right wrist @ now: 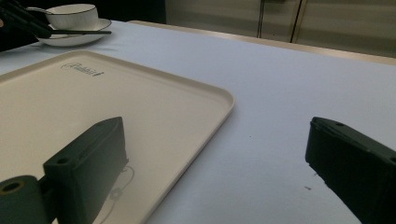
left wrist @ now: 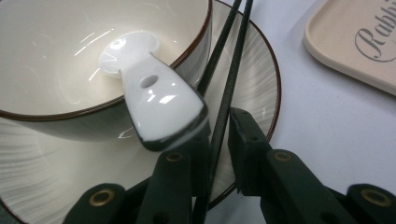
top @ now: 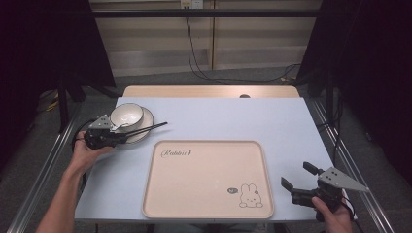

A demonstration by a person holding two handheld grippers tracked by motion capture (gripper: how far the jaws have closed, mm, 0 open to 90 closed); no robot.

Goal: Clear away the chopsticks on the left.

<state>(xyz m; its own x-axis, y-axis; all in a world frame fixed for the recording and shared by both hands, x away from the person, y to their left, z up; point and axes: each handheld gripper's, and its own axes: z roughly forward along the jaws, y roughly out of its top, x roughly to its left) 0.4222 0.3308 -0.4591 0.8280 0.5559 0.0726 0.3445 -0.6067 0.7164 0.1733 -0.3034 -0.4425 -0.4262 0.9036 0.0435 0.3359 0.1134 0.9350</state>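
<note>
Left gripper (top: 127, 136) sits at the far-left part of the surface (top: 272, 121), over the near rim of the plate (top: 145, 127). Its fingers (left wrist: 247, 140) are closed down narrow around the black chopsticks (left wrist: 224, 93), which run between them in the left gripper view; the left pad looks to be against them, a thin gap shows on the right side, so full contact can't be confirmed.

Chopsticks lie across the plate beside the bowl (top: 127, 115), tips (top: 163, 124) pointing out past the plate's rim toward the middle of the surface.

White spoon (left wrist: 149, 93) rests in the bowl, handle end sticking over the brown-edged rim, just beside the left finger, nearly touching it.

Bowl stands on the plate, upright.

Tray (top: 208, 178) with rabbit print is at the near edge, centred, nothing on it.

Right gripper (top: 298, 177) is at the near-right corner, just off the tray's right edge, fingers (right wrist: 84, 168) spread wide with nothing between them, hovering low over the surface.
</note>
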